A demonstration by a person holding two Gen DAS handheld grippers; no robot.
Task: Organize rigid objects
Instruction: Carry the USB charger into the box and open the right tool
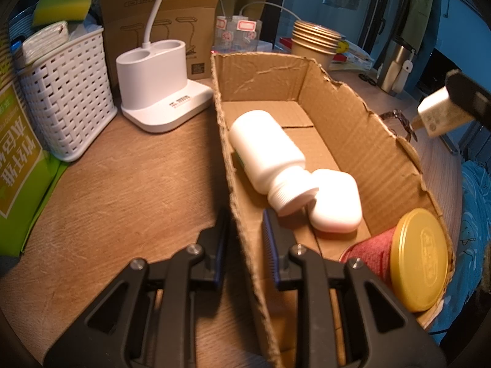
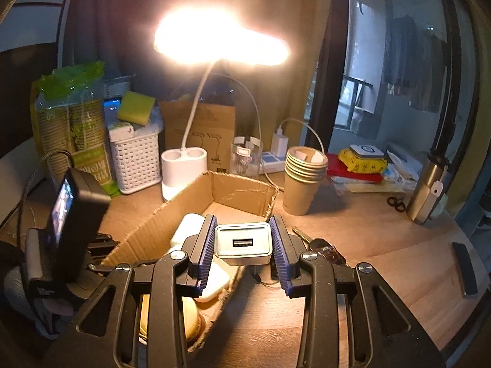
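An open cardboard box [image 1: 353,116] lies on the wooden desk. Inside it are a white bottle [image 1: 267,159] on its side, a white earbud case [image 1: 336,204] and a red can with a gold lid [image 1: 419,259]. My left gripper [image 1: 245,233] straddles the box's near wall, one finger inside and one outside, clamped on it. My right gripper [image 2: 242,242] is shut on a white USB charger [image 2: 243,243], held above the box's right edge [image 2: 270,202]. The charger also shows in the left wrist view [image 1: 442,113], at the far right above the box.
A white lamp base [image 1: 159,92], a white woven basket [image 1: 66,98] and a green pack [image 1: 21,159] stand left of the box. Stacked paper cups [image 2: 302,178], a glass [image 2: 245,159], a power strip, keys [image 2: 325,250], scissors and a steel flask [image 2: 428,190] are to the right.
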